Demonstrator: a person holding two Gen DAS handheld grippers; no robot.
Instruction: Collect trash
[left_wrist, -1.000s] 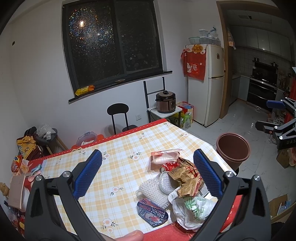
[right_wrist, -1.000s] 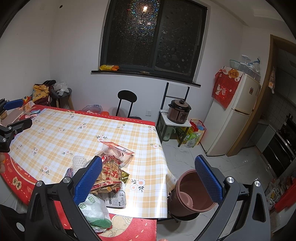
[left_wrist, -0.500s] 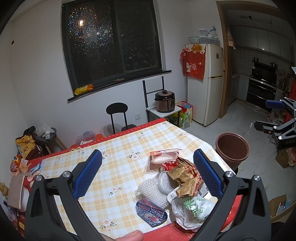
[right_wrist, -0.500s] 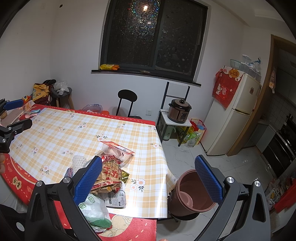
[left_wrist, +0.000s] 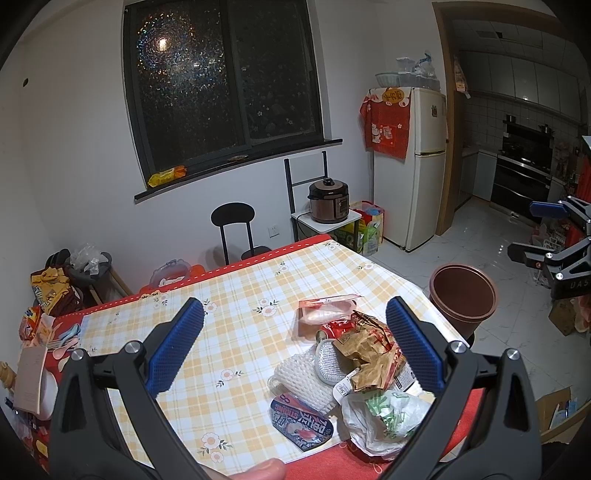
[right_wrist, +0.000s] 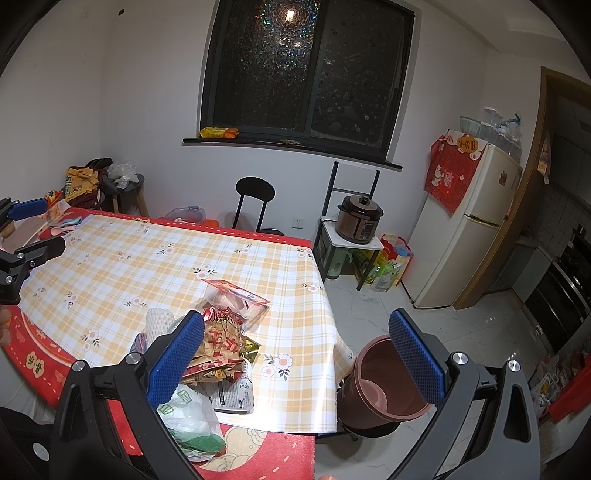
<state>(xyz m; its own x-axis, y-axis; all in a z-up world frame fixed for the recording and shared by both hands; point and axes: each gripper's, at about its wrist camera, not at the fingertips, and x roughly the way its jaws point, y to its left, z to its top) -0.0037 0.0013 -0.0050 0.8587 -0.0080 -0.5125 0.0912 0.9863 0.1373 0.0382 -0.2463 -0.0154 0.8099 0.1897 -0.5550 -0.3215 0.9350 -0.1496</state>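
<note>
Both grippers hang above the table with fingers spread wide, holding nothing: the left gripper (left_wrist: 295, 343) tilts down over the trash pile (left_wrist: 354, 365), which sits at one o'clock, and the right gripper (right_wrist: 295, 347) has the brown bin (right_wrist: 384, 387) at four o'clock.

White walls, dark window (left_wrist: 225, 81), fridge (left_wrist: 410, 162), black chair (left_wrist: 234, 229), checked table (left_wrist: 207, 332), marble floor (left_wrist: 480, 236)

A heap of trash (left_wrist: 354, 365) lies on the counter (left_wrist: 236, 317) at its near right corner. The bin (left_wrist: 463, 295) stands on the floor just right of the counter. A chair (left_wrist: 233, 232) stands beyond the far edge, and the fridge (left_wrist: 413, 162) stands far right.
</note>
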